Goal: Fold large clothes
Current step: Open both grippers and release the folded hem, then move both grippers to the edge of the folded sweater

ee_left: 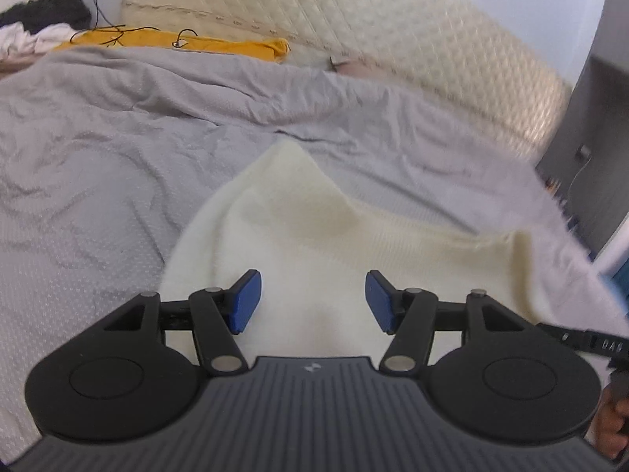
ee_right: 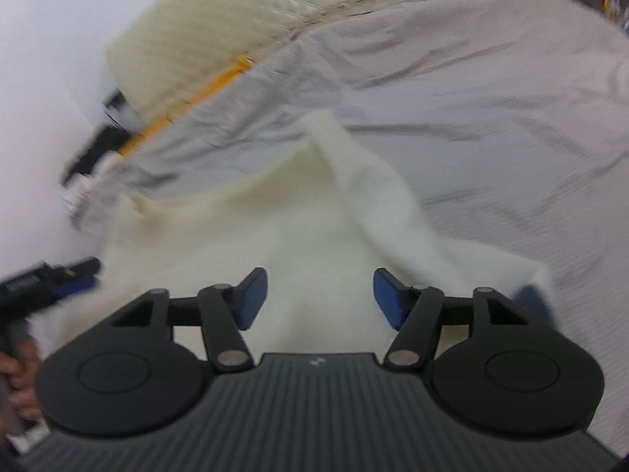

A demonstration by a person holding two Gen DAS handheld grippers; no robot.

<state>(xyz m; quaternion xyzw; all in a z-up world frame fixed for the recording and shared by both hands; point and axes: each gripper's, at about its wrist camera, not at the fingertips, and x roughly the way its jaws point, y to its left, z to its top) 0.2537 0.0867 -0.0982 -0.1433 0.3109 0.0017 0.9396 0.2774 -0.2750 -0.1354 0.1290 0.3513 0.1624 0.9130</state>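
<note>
A cream-white knitted garment [ee_left: 314, 228] lies partly folded on a grey bedspread [ee_left: 98, 149]. My left gripper [ee_left: 312, 301] hovers over its near part with the blue pads wide apart and nothing between them. In the right wrist view the same garment [ee_right: 275, 228] spreads below my right gripper [ee_right: 320, 299], which is also open and holds nothing. A folded flap [ee_right: 377, 192] of the garment runs up to the right. The left gripper's tip [ee_right: 74, 275] shows at the left edge of that view. Both views are blurred.
A quilted cream headboard [ee_left: 354, 19] backs the bed, with a yellow cloth [ee_left: 177, 43] and black cables in front of it. Dark and white clothes [ee_left: 35, 27] are piled at the far left. Grey furniture [ee_left: 589, 137] stands right of the bed. A hand [ee_right: 15, 385] shows at the left.
</note>
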